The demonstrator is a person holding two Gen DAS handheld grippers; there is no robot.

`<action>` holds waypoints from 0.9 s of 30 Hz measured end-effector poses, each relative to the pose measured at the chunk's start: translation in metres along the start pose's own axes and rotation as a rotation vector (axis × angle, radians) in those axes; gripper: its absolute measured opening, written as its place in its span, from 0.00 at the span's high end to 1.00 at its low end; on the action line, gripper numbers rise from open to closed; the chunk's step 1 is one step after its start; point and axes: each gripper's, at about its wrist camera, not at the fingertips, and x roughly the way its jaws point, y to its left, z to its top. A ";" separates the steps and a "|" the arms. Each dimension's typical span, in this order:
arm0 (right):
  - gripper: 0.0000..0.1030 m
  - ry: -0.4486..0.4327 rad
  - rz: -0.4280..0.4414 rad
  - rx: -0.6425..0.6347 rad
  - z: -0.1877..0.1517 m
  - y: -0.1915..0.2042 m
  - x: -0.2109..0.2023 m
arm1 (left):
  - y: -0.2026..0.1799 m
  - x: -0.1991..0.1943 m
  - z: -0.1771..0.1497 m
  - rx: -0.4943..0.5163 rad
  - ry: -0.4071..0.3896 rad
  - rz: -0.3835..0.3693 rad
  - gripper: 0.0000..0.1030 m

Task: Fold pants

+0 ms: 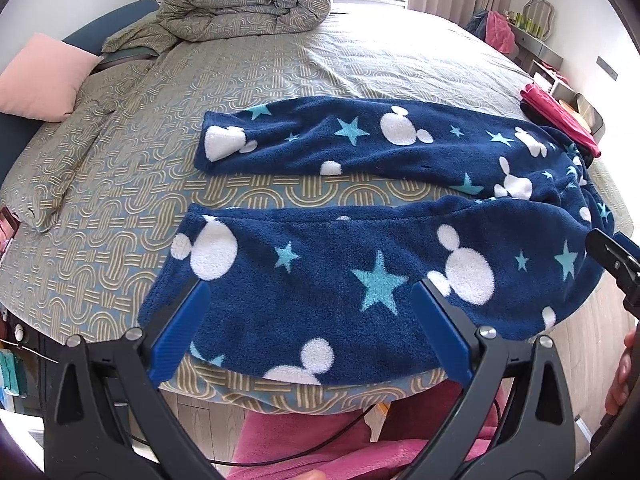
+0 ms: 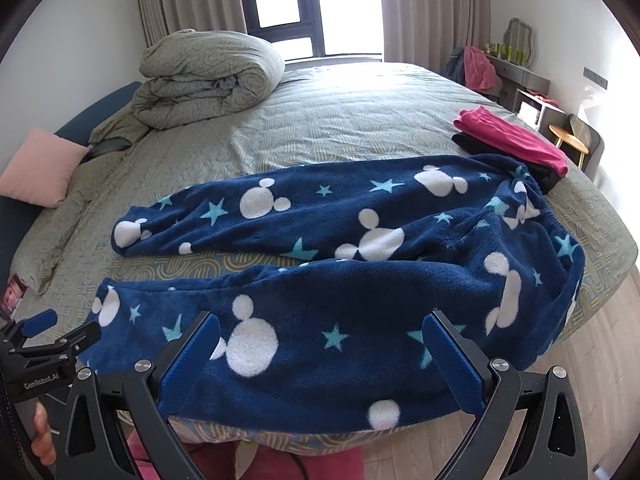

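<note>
Navy fleece pants (image 1: pixel 360 208) with white mouse heads and teal stars lie spread on the bed, legs apart and pointing left, waistband at the right. They also show in the right wrist view (image 2: pixel 360 264). My left gripper (image 1: pixel 310 288) is open, its blue fingers held just above the near leg close to the bed's front edge. My right gripper (image 2: pixel 322 320) is open over the near leg, nearer the waist. Each gripper appears in the other's view, the right (image 1: pixel 612 260) at the right edge, the left (image 2: pixel 52 332) at the left edge.
The bed (image 1: pixel 120 184) has a patterned sheet. A rolled duvet (image 1: pixel 256 0) and a pink pillow (image 1: pixel 44 76) lie at its far left. Folded pink and black clothes (image 2: pixel 516 136) sit by the waistband. A dresser (image 2: pixel 524 76) stands at the right wall. Wooden floor (image 2: pixel 600 320) lies below.
</note>
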 end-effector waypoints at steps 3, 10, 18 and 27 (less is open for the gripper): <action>0.00 0.003 0.004 0.002 0.000 0.000 0.000 | -0.001 -0.001 0.000 0.003 -0.005 -0.001 0.03; 0.00 0.005 0.004 0.000 0.000 0.001 0.000 | -0.002 -0.002 0.000 0.009 -0.006 -0.004 0.03; 0.00 0.014 0.005 -0.003 0.000 0.001 0.001 | -0.001 0.001 -0.002 0.003 0.012 -0.018 0.03; 0.00 0.013 0.006 -0.008 -0.002 0.004 0.002 | 0.001 0.004 -0.003 -0.008 0.026 -0.029 0.03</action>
